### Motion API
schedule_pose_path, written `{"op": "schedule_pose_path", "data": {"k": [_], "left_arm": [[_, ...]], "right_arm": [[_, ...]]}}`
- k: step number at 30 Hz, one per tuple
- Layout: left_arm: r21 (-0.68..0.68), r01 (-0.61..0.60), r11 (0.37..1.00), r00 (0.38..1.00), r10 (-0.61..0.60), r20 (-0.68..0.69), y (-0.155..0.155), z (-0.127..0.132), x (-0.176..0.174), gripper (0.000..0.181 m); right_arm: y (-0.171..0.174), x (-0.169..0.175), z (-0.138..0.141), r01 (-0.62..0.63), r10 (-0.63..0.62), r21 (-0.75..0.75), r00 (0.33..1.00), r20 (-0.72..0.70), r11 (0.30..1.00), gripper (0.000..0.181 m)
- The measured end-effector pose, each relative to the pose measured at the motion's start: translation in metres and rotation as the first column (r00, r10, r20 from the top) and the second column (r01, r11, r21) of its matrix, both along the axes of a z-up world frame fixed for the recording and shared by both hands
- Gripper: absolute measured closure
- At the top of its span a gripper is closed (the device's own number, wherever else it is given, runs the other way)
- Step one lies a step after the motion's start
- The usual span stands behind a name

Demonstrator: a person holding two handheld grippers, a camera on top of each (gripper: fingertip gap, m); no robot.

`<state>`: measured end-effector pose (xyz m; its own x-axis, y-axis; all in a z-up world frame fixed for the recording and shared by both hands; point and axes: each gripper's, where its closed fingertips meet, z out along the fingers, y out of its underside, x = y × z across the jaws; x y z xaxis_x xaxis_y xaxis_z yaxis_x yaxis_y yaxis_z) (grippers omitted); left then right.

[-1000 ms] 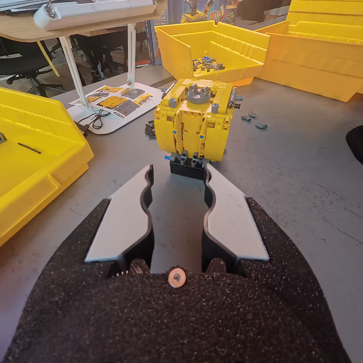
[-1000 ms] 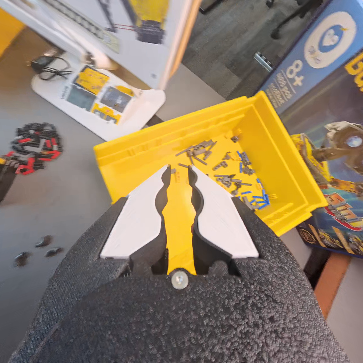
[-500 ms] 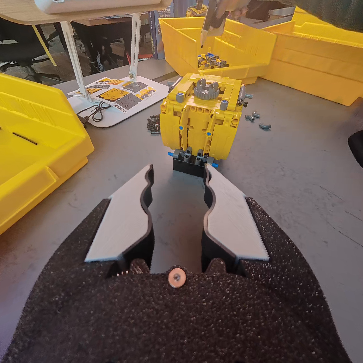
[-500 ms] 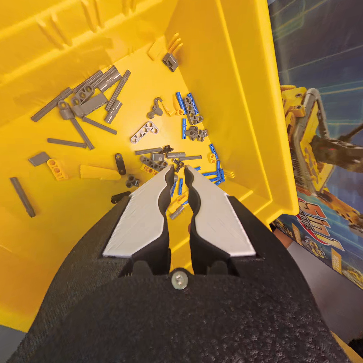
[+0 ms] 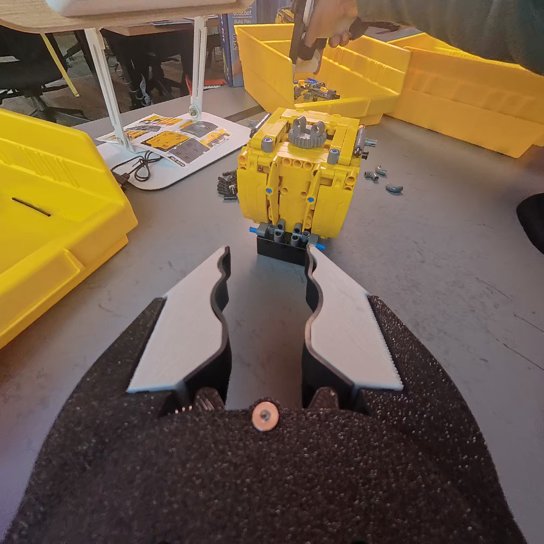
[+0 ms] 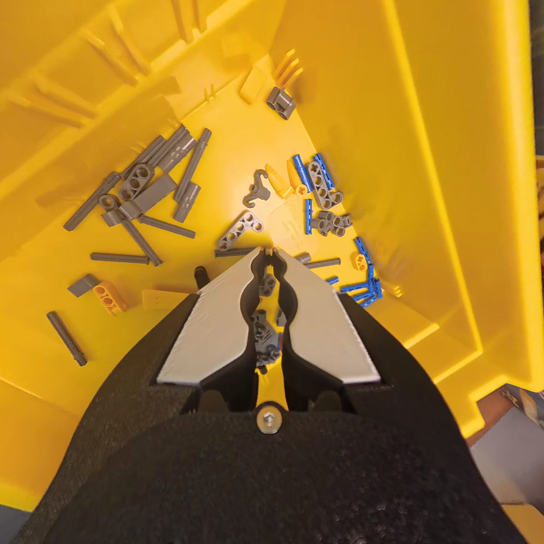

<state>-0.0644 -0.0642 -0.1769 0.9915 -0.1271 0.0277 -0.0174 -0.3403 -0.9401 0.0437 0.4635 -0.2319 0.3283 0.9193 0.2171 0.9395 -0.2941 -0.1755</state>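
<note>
My left gripper (image 5: 267,259) is open and empty, low over the grey table. Its tips flank the black base of a yellow brick model (image 5: 297,182) with a grey gear on top. My right gripper (image 6: 267,250) reaches down into a yellow bin (image 6: 441,176) of loose parts. Its tips are pinched together on a small yellow piece (image 6: 268,252) just above the bin floor. A grey L-shaped beam (image 6: 240,228), grey axles (image 6: 164,176) and blue pins (image 6: 365,282) lie around it. In the left wrist view a hand holds the right gripper (image 5: 306,59) over that bin (image 5: 265,67).
A big yellow bin (image 5: 44,206) stands at the left. An instruction sheet (image 5: 176,141) lies on a white stand base with a cable. Black pins (image 5: 226,185) and small grey elbows (image 5: 379,176) lie beside the model. More yellow bins (image 5: 471,97) stand at the back right. The grippers' ends are close to 55 centimetres from one another.
My right gripper swung over the bin, went down into it and closed its tips among the parts. My left gripper stayed open and hardly moved.
</note>
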Motion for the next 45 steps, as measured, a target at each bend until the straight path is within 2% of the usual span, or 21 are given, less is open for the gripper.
{"op": "schedule_pose_path", "data": {"k": [5,11,17,22,24,25,26,30,34,41,45], "left_arm": [[-0.003,0.001,1.0,1.0,-0.001,-0.001,0.0,-0.001,0.0,0.132],[-0.005,0.0,1.0,1.0,0.0,0.0,0.0,-0.001,0.0,0.132],[-0.008,0.003,1.0,1.0,-0.003,-0.003,0.001,-0.002,0.001,0.132],[-0.012,0.002,1.0,1.0,-0.002,0.003,0.001,-0.002,0.0,0.132],[-0.012,0.001,1.0,1.0,-0.001,0.006,0.001,-0.002,0.0,0.133],[-0.012,0.0,1.0,1.0,0.0,0.008,0.001,-0.002,0.0,0.133],[-0.011,-0.001,1.0,1.0,0.001,0.01,0.001,-0.002,-0.001,0.133],[-0.006,0.003,1.0,1.0,-0.003,0.009,0.0,-0.001,0.0,0.133],[-0.012,0.008,1.0,1.0,-0.008,0.0,0.001,-0.002,0.001,0.133],[-0.015,0.001,1.0,1.0,-0.001,0.008,0.001,-0.002,0.0,0.133],[-0.015,0.003,1.0,1.0,-0.003,0.005,0.001,-0.003,0.0,0.133]], "right_arm": [[-0.031,-0.019,0.001,-0.067,0.052,-0.132,0.992,-0.115,0.989,0.177],[-0.054,-0.045,0.023,-0.189,0.136,-0.155,0.945,-0.299,0.97,0.173],[-0.059,-0.048,0.027,-0.241,0.19,-0.117,0.923,-0.334,0.964,0.166],[-0.069,-0.055,0.011,-0.309,0.273,-0.075,0.913,-0.303,0.948,0.165],[-0.068,-0.056,0.007,-0.315,0.291,-0.045,0.914,-0.282,0.948,0.171],[-0.068,-0.054,0.007,-0.305,0.278,-0.06,0.921,-0.274,0.95,0.171],[-0.068,-0.051,0.007,-0.288,0.259,-0.081,0.93,-0.26,0.954,0.181],[-0.061,-0.02,-0.001,-0.284,0.273,-0.082,0.954,-0.119,0.955,0.181],[-0.058,-0.011,0.011,-0.259,0.249,-0.05,0.958,-0.143,0.965,0.175],[-0.004,0.014,0.051,-0.063,0.082,0.135,0.987,-0.14,0.989,0.171],[0.015,0.032,0.057,-0.005,0.024,0.182,0.995,-0.101,0.983,0.17]]}}
